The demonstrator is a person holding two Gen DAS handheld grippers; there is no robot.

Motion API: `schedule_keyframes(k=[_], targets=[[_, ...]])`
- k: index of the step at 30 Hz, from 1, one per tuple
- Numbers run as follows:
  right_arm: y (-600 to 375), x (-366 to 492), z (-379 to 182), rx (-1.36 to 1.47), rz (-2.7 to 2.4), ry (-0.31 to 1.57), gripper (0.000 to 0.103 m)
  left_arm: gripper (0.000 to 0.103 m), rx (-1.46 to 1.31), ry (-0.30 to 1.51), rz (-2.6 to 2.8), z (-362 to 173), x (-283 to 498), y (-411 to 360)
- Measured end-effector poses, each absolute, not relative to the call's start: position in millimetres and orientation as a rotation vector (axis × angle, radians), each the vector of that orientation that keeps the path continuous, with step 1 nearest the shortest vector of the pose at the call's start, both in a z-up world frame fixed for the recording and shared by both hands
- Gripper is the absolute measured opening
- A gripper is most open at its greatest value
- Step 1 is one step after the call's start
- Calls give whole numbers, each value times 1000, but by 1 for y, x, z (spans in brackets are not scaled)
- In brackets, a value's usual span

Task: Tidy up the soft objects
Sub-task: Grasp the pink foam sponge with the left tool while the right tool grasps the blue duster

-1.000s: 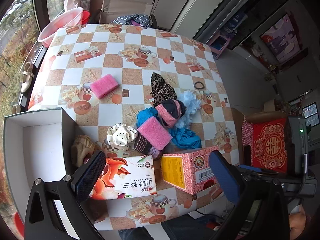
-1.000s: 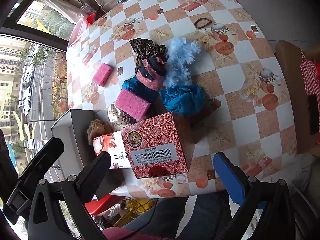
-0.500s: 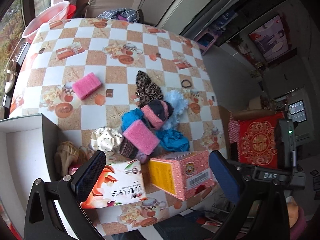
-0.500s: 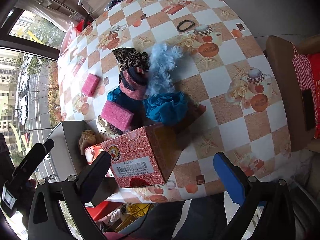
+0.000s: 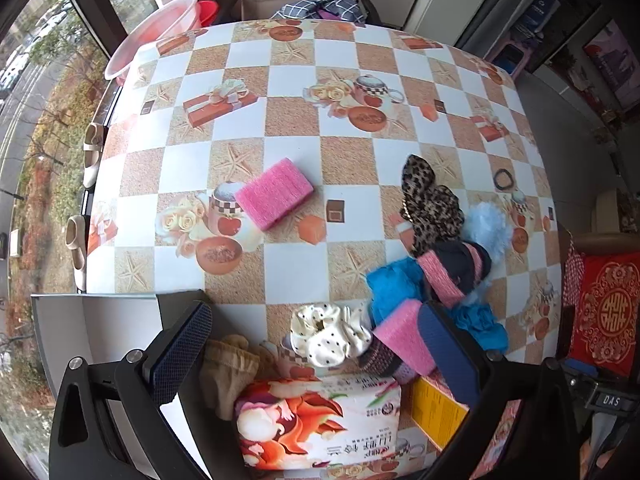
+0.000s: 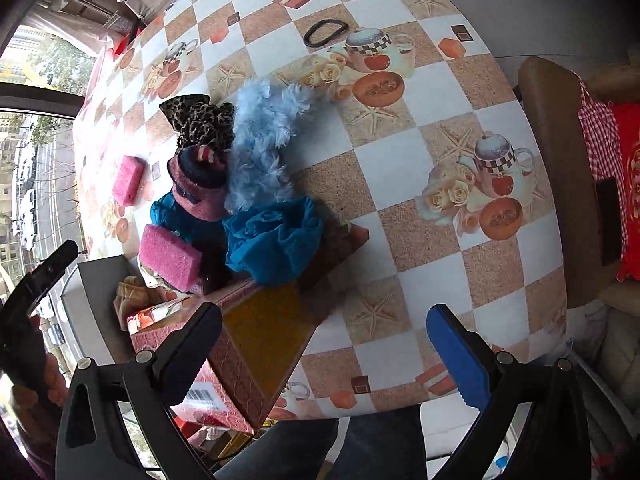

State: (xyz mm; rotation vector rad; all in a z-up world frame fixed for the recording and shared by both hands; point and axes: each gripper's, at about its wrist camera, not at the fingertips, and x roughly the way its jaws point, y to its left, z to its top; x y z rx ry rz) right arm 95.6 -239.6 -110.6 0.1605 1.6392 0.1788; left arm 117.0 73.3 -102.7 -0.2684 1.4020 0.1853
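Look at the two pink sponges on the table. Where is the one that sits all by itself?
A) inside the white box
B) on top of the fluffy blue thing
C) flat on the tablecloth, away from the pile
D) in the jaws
C: the lone pink sponge lies flat on the checkered tablecloth, apart from the pile, where the other pink sponge rests.

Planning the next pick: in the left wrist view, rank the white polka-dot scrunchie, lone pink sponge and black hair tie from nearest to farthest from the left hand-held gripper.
1. White polka-dot scrunchie, between the left hand-held gripper fingers.
2. Lone pink sponge, mid-table.
3. Black hair tie, far right.
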Motion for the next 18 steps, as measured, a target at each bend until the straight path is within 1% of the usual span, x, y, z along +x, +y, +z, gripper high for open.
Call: schedule_keyframes(k=[6,11,18], targets=[[-226,128,-126,114,206,1646,103,103,-439,1442,332,-140,160,105],[-215,154,-138,118,226,1639,103,103,-602,1470,478,-175,182,133],[-211,182,-162,194,219,1647,103,103,-616,1532,632,-214,190,141]])
